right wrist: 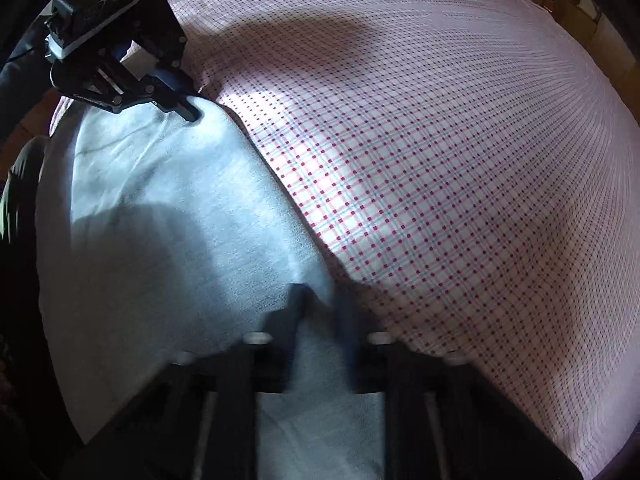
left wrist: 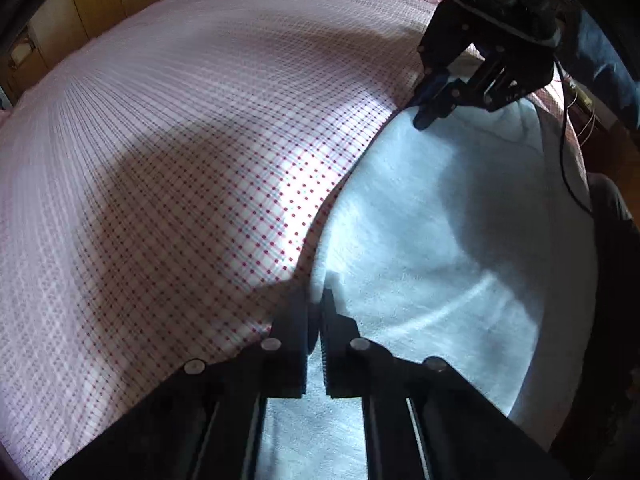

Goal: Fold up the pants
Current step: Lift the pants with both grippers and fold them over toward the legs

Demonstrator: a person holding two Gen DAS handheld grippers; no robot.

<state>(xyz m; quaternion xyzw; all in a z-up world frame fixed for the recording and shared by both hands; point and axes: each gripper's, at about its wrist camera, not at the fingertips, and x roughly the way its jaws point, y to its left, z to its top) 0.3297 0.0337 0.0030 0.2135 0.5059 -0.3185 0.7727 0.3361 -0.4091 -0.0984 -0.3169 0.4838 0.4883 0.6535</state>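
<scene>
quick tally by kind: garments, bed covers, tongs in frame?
Pale blue pants: 1
Pink plaid bedsheet: 1
Tongs: 2, the left tongs and the right tongs, each at an edge of the pants
Total: 4

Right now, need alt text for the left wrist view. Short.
The left gripper pinches the near edge of pale blue pants spread on a pink checked bedsheet. The right gripper grips the far end of the same edge, and wooden cabinets show at top left.
</scene>
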